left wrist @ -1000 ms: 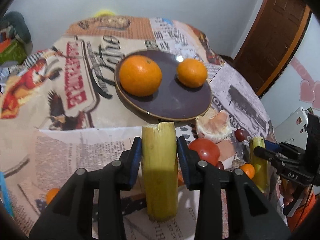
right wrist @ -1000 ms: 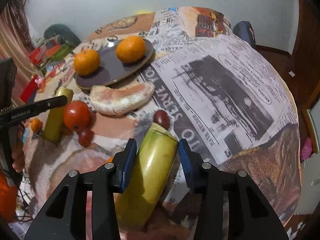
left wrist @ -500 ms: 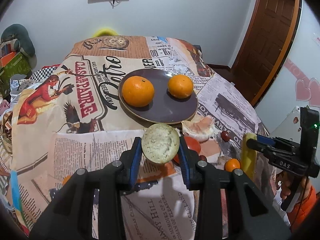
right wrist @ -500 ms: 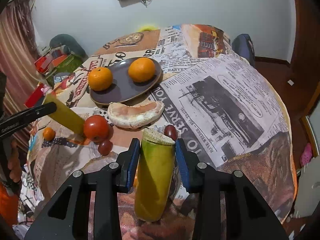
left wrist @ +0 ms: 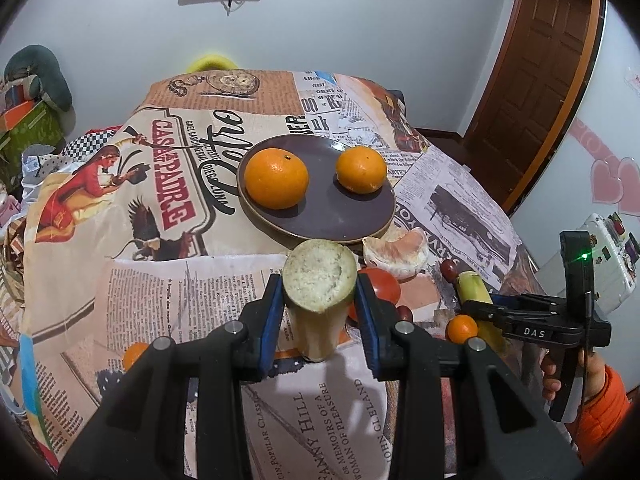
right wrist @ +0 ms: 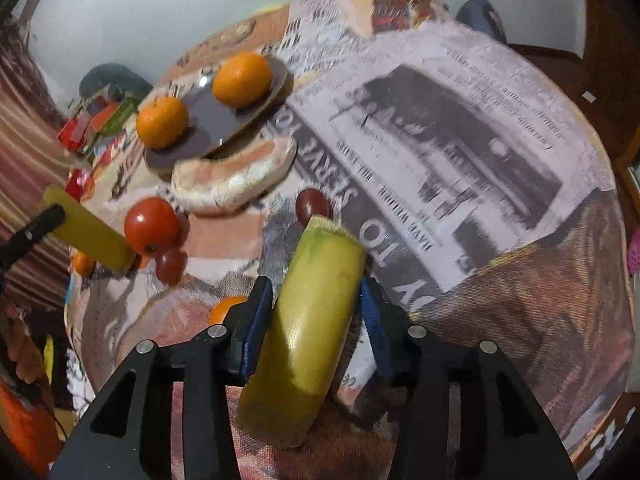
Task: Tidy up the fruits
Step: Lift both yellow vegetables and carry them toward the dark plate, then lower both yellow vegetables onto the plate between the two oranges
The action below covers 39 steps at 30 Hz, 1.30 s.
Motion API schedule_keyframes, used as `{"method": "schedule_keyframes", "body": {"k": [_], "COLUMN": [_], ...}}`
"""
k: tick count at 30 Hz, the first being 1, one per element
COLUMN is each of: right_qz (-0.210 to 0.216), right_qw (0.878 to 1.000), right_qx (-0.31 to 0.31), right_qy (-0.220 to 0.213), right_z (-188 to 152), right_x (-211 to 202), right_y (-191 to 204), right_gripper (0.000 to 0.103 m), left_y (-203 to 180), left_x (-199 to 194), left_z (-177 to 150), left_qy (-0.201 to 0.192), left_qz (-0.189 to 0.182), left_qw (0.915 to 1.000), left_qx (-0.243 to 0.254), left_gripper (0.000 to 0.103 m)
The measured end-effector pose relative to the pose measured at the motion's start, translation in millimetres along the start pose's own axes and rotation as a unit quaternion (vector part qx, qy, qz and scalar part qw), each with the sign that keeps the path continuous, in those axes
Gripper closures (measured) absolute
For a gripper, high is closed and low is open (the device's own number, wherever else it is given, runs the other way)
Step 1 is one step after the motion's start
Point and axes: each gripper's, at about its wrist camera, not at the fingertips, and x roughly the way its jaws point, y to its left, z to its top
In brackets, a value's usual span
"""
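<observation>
My left gripper (left wrist: 319, 294) is shut on a short yellow-green sugarcane piece (left wrist: 318, 276), held above the table with its pale cut end toward the camera. My right gripper (right wrist: 316, 304) is low over the tablecloth. Its jaws are opening around a second sugarcane piece (right wrist: 312, 320), which leans right with a thin gap at the left pad. A dark plate (left wrist: 344, 216) behind holds two oranges (left wrist: 277, 178) (left wrist: 361, 169). From the left wrist view the right gripper (left wrist: 476, 308) shows at the right edge of the table.
In front of the plate lie a peeled citrus segment (left wrist: 400, 248), a red tomato (left wrist: 384, 284), small dark-red fruits (left wrist: 448, 268) and small orange fruits (left wrist: 462, 328) (left wrist: 134, 354). A printed cloth (left wrist: 160, 280) covers the table. A brown door (left wrist: 536, 80) stands at the right.
The left gripper rose and drew back, so its cane now shows its cut end. The right gripper sank toward the table, its cane tipped to the right and its jaws widened.
</observation>
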Motion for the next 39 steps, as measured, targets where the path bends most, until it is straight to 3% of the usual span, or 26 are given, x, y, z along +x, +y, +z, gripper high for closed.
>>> {"method": "schedule_keyframes", "body": {"k": [7, 12, 18, 39], "right_qz": [-0.006, -0.028, -0.025, 0.012], "right_qw": [0.999, 0.994, 0.989, 0.981], "right_qx": [-0.001, -0.029, -0.049, -0.119], "right_qy": [-0.048, -0.105, -0.141, -0.154], "right_z": [4, 22, 41, 91], "right_x": [-25, -58, -72, -42], "right_y": [3, 14, 29, 88], "right_gripper": [0.066, 0.067, 0.068, 0.068], "left_y": [1, 1, -3, -16], "left_x": [-6, -15, -20, 18], "left_z": [5, 16, 30, 74], "left_qy": [-0.009, -0.029, -0.049, -0.058], "left_qz": [-0.003, -0.008, -0.007, -0.019], "left_qw": [1.0, 0.9995, 0.9988, 0.998], "left_qx": [-0.001, -0.008, -0.004, 0.019], "left_gripper": [0.068, 0.068, 0.068, 0.068]}}
